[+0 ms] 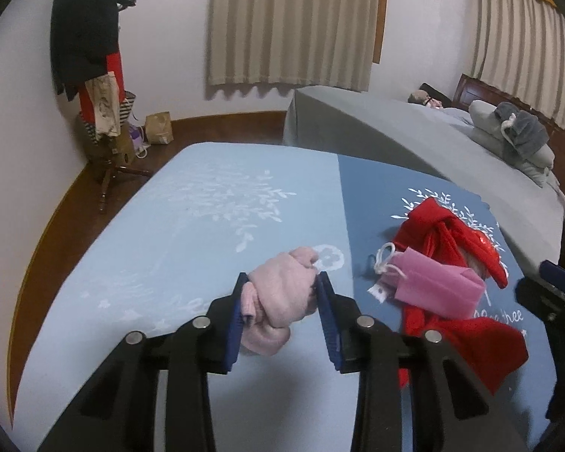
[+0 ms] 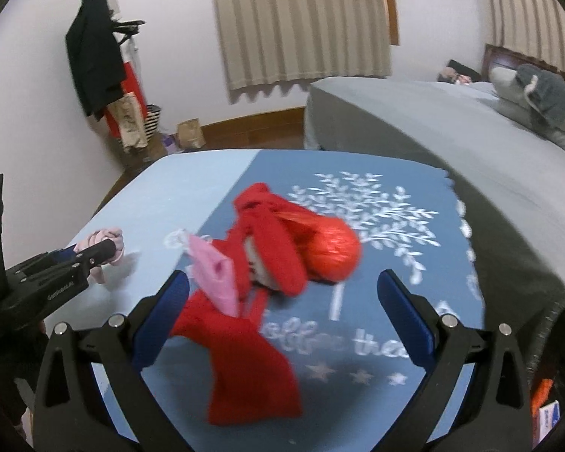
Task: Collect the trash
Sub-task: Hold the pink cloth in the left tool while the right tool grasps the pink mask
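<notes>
Pink cloth wad (image 1: 278,290) sits clamped between left gripper (image 1: 282,282) pads, over light-blue table cover (image 1: 150,233). Red bundle (image 2: 282,248) with pink pouch (image 2: 213,275) lies just ahead of right gripper (image 2: 282,282), nearer arm; jaws wide, empty, pile slightly left of centre.

We look down along each gripper's jaws, close over the blue surface (image 1: 192,203). Both wrist views face the curtained wall and share the red cloth (image 2: 252,358), bed (image 1: 395,132) and coat rack (image 2: 94,60).
</notes>
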Motion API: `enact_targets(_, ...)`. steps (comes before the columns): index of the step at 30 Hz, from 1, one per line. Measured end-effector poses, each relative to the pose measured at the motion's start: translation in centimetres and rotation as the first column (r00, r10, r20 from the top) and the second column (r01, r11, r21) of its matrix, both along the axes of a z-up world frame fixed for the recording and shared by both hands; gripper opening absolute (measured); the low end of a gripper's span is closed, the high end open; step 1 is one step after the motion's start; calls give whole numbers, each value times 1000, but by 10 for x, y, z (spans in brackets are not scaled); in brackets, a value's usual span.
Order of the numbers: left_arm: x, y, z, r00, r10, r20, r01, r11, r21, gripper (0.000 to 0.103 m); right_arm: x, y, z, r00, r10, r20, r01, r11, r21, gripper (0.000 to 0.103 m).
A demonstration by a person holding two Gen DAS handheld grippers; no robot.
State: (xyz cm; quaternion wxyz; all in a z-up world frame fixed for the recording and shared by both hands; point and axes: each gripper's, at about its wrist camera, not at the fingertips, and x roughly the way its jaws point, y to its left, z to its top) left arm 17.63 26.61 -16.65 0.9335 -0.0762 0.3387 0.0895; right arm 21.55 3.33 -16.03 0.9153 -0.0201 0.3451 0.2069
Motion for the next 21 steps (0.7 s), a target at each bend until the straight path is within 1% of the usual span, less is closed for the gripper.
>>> enact_targets(1, -2, 1, 0, 1000, 4, 0, -4, 1000, 0, 36, 1, 5, -1, 1000, 12, -4, -12, 1000, 1, 85)
enact_targets(3, -5, 4, 1, 1000, 12, 1, -12, 1000, -2, 36, 3, 14, -5, 999, 37, -27, -36, 999, 3, 77)
enact_targets(5, -6, 6, 1, 1000, 16, 0, -16, 1000, -5, 36, 6, 22, -8, 998, 52, -48, -51, 999, 10, 72)
enact_targets(7, -8, 8, 0, 1000, 20, -3, -20, 1000, -6, 36, 8, 29, -10, 996, 64, -58, -64, 998, 5, 63)
enact_targets(8, -8, 8, 0, 1000, 21, -4, -21, 1000, -7, 36, 9, 32, -12, 995, 74, -63, -74, 997, 3, 60)
enact_targets(11, -10, 7, -1, 1000, 23, -4, -23, 1000, -12, 36, 9, 39, -16, 992, 95, -83, -96, 995, -2, 43)
enact_targets(12, -11, 8, -1, 1000, 24, -4, -24, 1000, -13, 36, 9, 40, -16, 990, 106, -92, -106, 994, 1, 33)
enact_targets(13, -10, 7, -1, 1000, 23, -3, -23, 1000, -14, 36, 9, 42, -18, 989, 113, -100, -113, 994, 3, 26)
enact_targets(14, -11, 7, -1, 1000, 23, -3, -23, 1000, -14, 36, 8, 43, -18, 987, 119, -104, -119, 993, 5, 21)
enact_targets(15, -10, 7, 0, 1000, 21, -3, -21, 1000, -14, 36, 8, 44, -18, 986, 129, -104, -128, 992, 10, 13)
enact_targets(18, -9, 4, 2, 1000, 17, -1, -17, 1000, -14, 36, 3, 43, -13, 983, 159, -96, -157, 987, 25, 8)
enact_targets(21, -10, 3, 3, 1000, 15, 2, -15, 1000, -15, 36, 0, 38, -7, 983, 160, -89, -157, 987, 40, 8)
